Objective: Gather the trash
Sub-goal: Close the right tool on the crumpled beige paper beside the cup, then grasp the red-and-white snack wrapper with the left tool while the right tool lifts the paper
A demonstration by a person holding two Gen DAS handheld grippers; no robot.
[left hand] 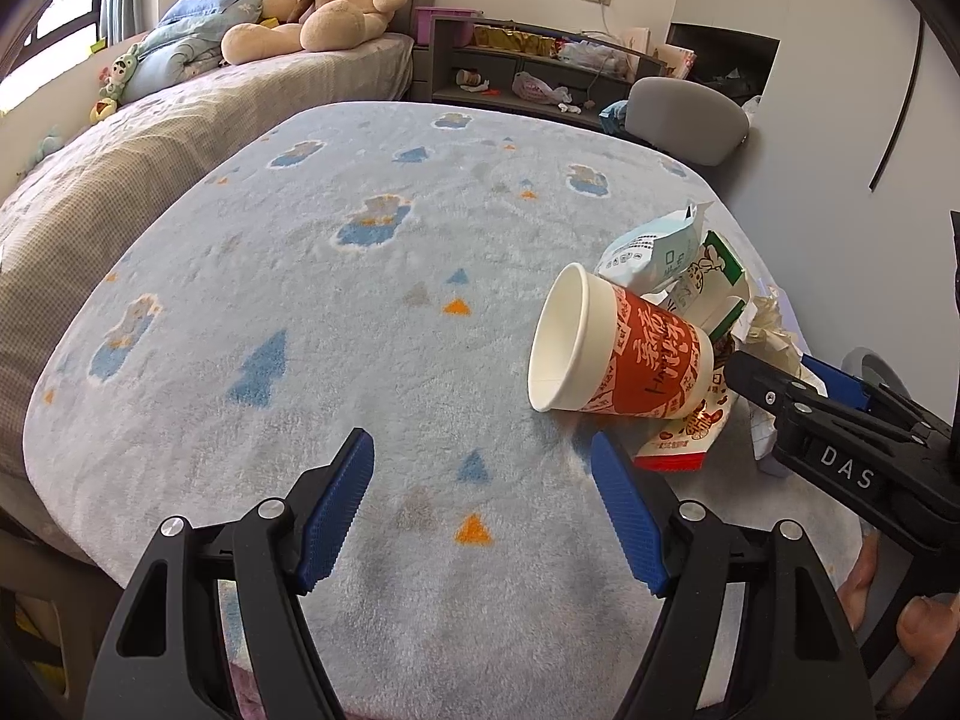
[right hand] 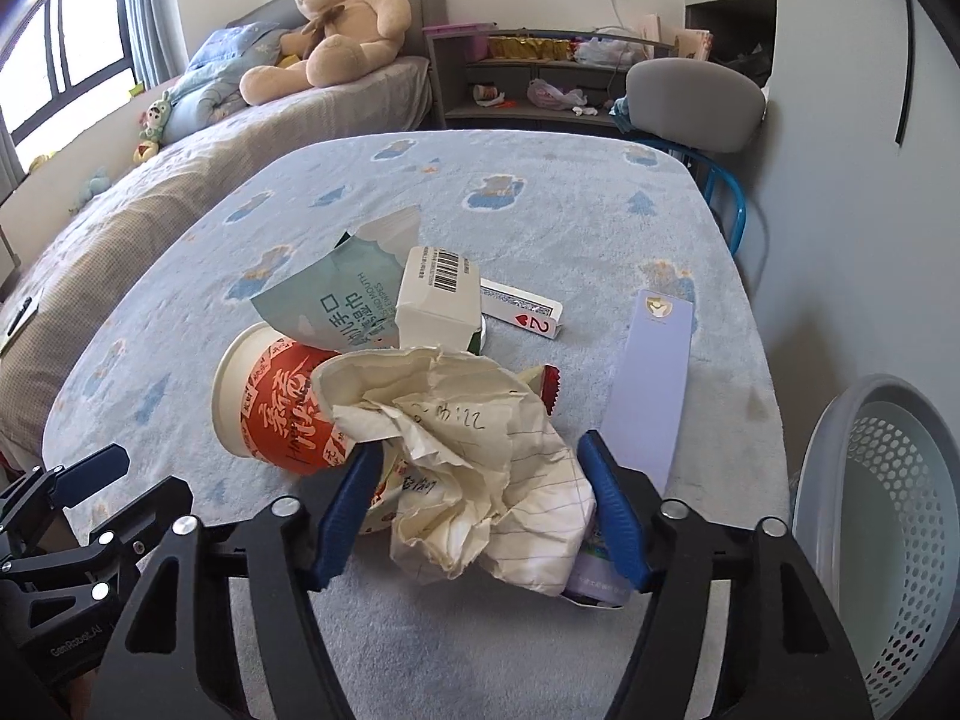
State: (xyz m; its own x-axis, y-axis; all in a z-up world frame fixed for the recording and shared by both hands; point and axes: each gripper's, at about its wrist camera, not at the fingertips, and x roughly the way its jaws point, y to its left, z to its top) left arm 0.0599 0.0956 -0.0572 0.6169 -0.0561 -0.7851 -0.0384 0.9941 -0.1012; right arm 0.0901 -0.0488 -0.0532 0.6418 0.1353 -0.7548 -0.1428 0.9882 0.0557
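Observation:
A pile of trash lies on the blue patterned blanket [right hand: 540,210]. My right gripper [right hand: 478,444] is shut on a crumpled sheet of lined paper [right hand: 468,468], one blue pad against each side of it. Behind the paper a red and white paper cup [right hand: 282,402] lies on its side, with a teal wipes packet [right hand: 336,300] and a white barcoded carton [right hand: 438,300] beyond. A lilac packet [right hand: 594,576] peeks out under the paper. In the left wrist view my left gripper [left hand: 480,450] stands open over bare blanket, left of the cup [left hand: 624,354] and a red snack wrapper [left hand: 690,432].
A white perforated basket [right hand: 888,516] stands off the blanket's right edge. A playing-card box [right hand: 528,312] and a lilac paper strip [right hand: 654,384] lie right of the pile. A bed with a teddy bear [right hand: 342,18], a grey chair [right hand: 696,102] and a cluttered shelf [right hand: 540,78] stand behind.

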